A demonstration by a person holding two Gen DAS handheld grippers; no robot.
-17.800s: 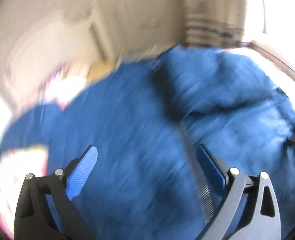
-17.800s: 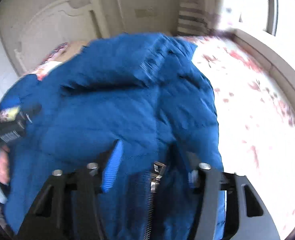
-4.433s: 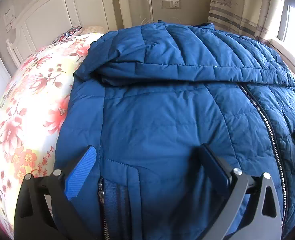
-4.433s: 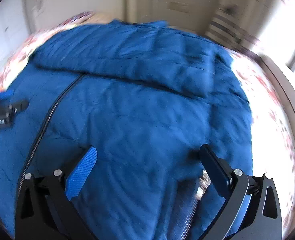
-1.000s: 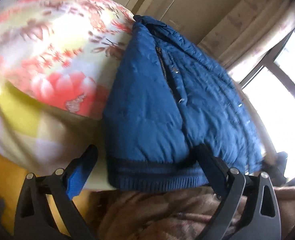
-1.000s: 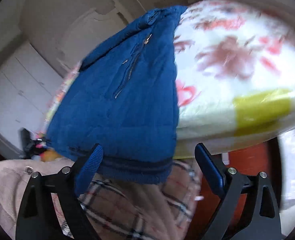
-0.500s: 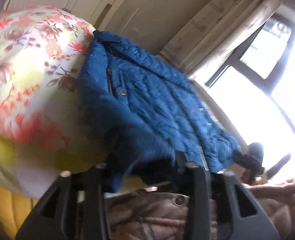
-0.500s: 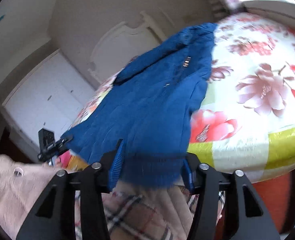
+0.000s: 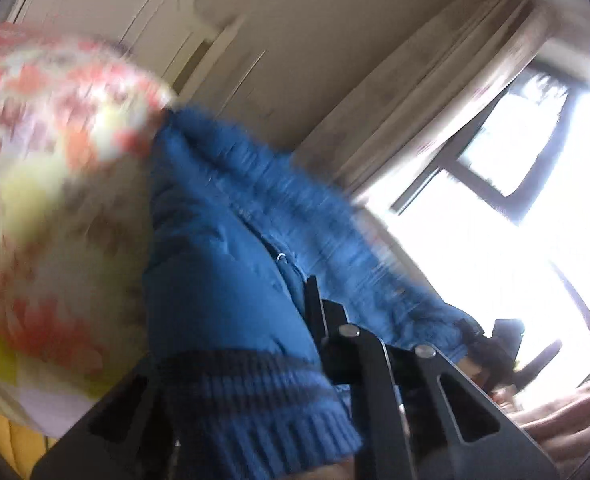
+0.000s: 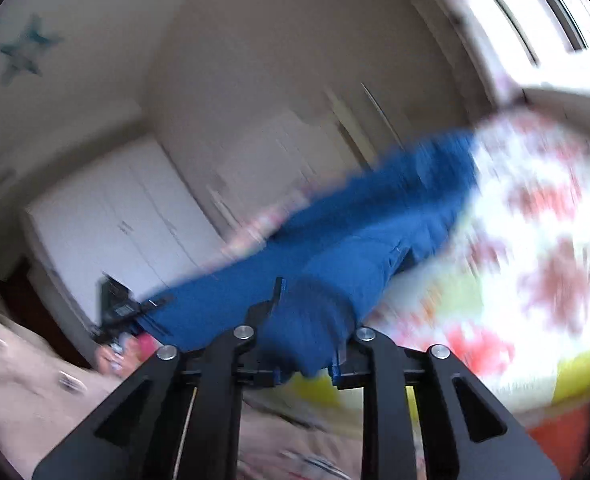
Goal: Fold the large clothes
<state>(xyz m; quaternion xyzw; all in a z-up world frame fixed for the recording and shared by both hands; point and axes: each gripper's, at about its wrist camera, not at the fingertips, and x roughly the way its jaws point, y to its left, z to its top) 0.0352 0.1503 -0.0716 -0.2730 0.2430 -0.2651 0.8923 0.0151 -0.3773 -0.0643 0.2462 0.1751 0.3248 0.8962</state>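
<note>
Both claws are clamped on the ribbed hem of a blue quilted puffer jacket (image 9: 223, 264) lying on the floral-quilted bed (image 9: 43, 184); left claw (image 9: 251, 364) lower centre, right claw (image 10: 307, 344) likewise; lifting both corners level should fold evenly; only the right view shows white wardrobes (image 10: 107, 216), upper left.

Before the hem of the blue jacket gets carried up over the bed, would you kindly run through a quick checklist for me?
1. Left tongs shut on the blue jacket at its ribbed hem: ok.
2. Right tongs shut on the hem: ok.
3. Upper part of the jacket resting on the floral bedspread: ok.
4. Sleeves folded in: cannot tell, blurred.
5. Grip depth of each tongs: cannot tell.
</note>
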